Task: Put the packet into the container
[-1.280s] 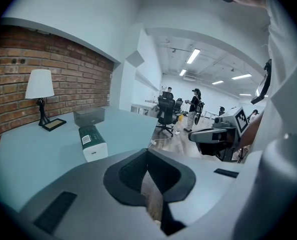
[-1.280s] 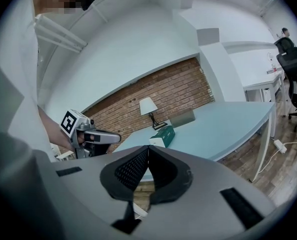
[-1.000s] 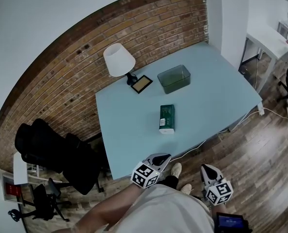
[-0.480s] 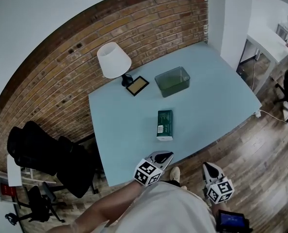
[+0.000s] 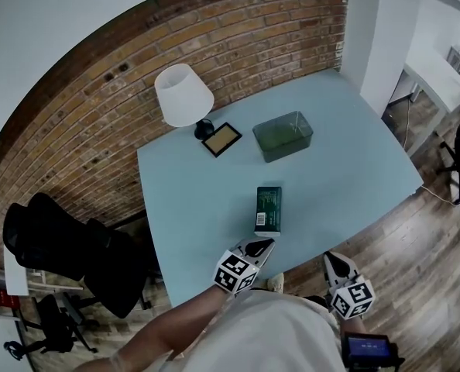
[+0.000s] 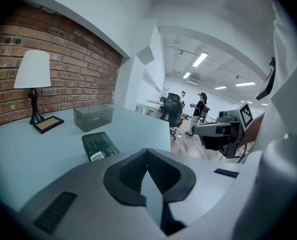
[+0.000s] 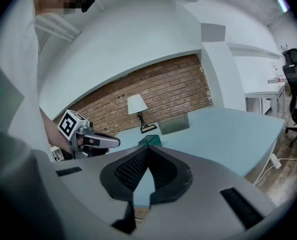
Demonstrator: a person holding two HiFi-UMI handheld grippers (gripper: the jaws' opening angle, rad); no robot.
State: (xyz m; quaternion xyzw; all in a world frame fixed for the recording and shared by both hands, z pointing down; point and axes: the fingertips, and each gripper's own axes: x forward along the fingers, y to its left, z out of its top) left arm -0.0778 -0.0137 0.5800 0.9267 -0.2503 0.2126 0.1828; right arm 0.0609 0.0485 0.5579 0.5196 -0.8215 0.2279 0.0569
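Fingers [image 6: 126, 170] of our left gripper [image 5: 264, 243] are sitting pressed together at the tips with nothing between them, and the fingers [image 7: 163, 171] of our right gripper [image 5: 328, 256] are meeting the same way, also empty. We are holding the left gripper over the near edge of the pale blue rectangular table [image 5: 191, 200], its tip pointing toward the dark green rectangular packet [image 5: 268, 208], near it but not touching. We are holding the right gripper off the table, above the wooden plank floor [image 5: 416, 277], to the right of the left one. The packet is lying flat on the tabletop with its white-labelled end facing us, between the near edge and the translucent grey-green rectangular plastic container [image 5: 283, 136], well apart from that container. The container is standing upright with its top open toward the far side, beside a small black-framed tan panel [image 5: 220, 139] and a white-shaded table lamp [image 5: 183, 94] in front of the red brick wall [image 5: 121, 60].
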